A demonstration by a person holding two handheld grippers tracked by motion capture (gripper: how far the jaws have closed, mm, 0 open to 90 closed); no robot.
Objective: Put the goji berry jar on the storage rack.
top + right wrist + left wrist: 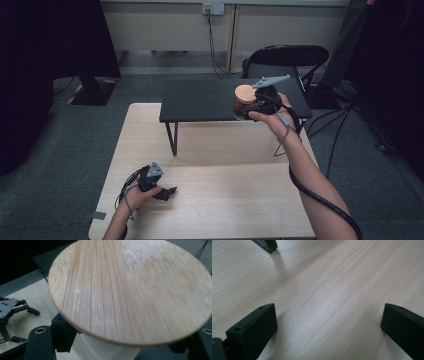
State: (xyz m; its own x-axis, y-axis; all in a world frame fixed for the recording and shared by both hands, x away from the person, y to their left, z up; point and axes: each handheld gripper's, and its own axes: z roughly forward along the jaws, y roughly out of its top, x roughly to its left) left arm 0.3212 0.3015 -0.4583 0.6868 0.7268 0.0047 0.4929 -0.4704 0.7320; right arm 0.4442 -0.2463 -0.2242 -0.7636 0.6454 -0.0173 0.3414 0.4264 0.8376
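Note:
A jar with a round bamboo lid (244,92) is at the front right part of the low black shelf (200,100). My right gripper (242,108) is shut on the jar just under the lid. In the right gripper view the lid (130,287) is very close, the whitish jar body (107,350) sits between the jaws, and my right gripper (125,350) holds it from both sides. I cannot tell whether the jar rests on the shelf or hangs just above it. My left gripper (167,192) lies low on the wooden table (220,200), open (328,332) with nothing between its jaws.
The black shelf stands on thin legs (172,139) on the back half of the wooden table. A black chair (285,55) is behind it. Cables (335,135) run across the floor at the right. The left gripper (12,312) appears far off in the right gripper view.

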